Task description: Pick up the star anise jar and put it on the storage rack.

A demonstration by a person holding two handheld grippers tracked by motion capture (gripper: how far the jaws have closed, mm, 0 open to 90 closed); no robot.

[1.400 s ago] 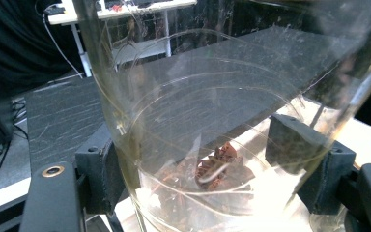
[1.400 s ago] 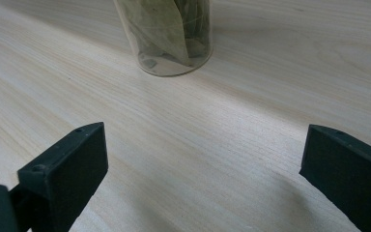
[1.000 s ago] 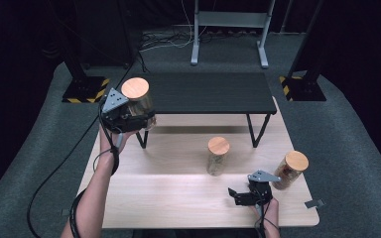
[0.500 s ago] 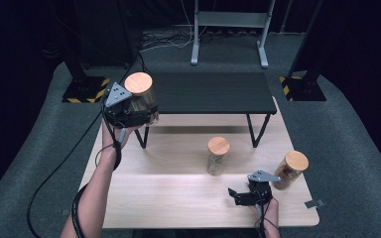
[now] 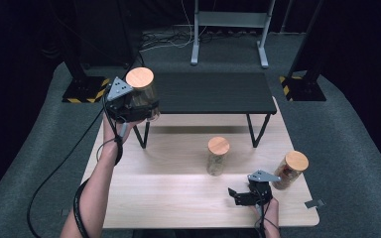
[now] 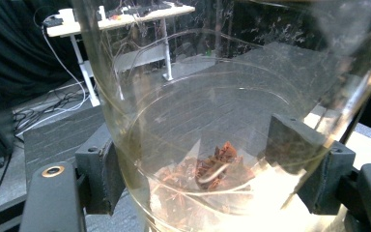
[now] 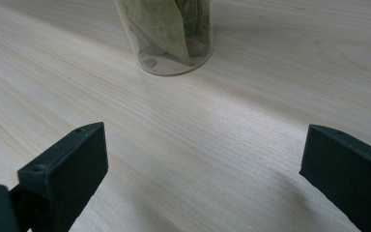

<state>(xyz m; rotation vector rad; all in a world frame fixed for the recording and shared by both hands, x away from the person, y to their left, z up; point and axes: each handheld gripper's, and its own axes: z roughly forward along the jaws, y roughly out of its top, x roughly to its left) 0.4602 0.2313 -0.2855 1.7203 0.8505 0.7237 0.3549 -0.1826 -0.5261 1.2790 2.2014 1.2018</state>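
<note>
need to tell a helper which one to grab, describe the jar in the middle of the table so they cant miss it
Start at the light wooden table and find the black bench across its far half. Just in front of that bench stands the middle jar, alone near the table's centre. It holds pale green leaves, while the right-edge jar holds brownish contents.

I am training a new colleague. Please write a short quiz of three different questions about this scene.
1. True or false: the left tongs hold a jar above the table.
2. How many cork-lidded jars stand on the light table? A) one B) two C) three
3. What is inside the jar nearest the right tongs in the right gripper view?

Key:
1. True; the pads press on the glass.
2. B: the middle jar and the right jar.
3. Green leaves.
</note>
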